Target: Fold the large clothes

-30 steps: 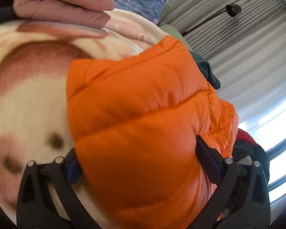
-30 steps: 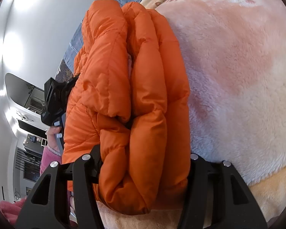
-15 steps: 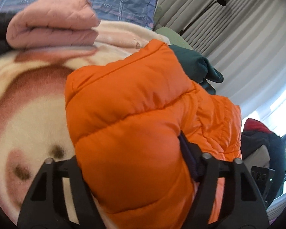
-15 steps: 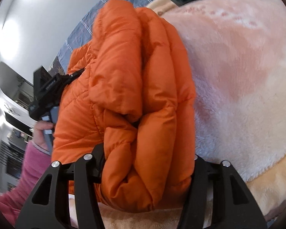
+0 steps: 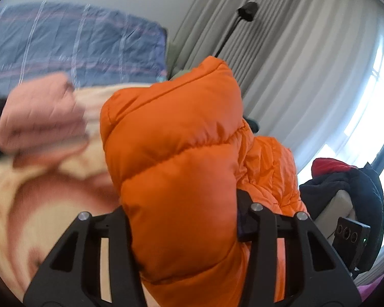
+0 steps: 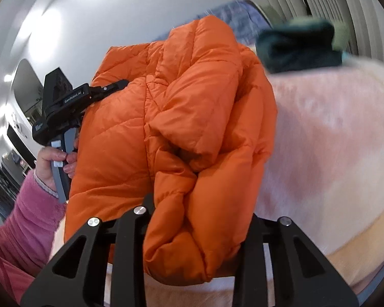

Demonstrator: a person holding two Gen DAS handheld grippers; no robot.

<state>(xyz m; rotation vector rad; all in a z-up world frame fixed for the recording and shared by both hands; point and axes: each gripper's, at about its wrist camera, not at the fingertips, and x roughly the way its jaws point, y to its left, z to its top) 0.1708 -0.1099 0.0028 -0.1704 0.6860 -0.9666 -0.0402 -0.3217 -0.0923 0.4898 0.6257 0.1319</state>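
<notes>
Two closing claws squeeze puffy, quilted, bunched orange jacket (image 5: 181,168).

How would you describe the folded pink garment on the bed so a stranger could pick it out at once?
Start at the bed's peach and cream plush blanket, with the blue striped bedding behind it. Left of the puffy orange quilted jacket lies a folded dusty-pink quilted garment. Unlike the jacket, it rests on the blanket untouched, paler and flatter.
</notes>
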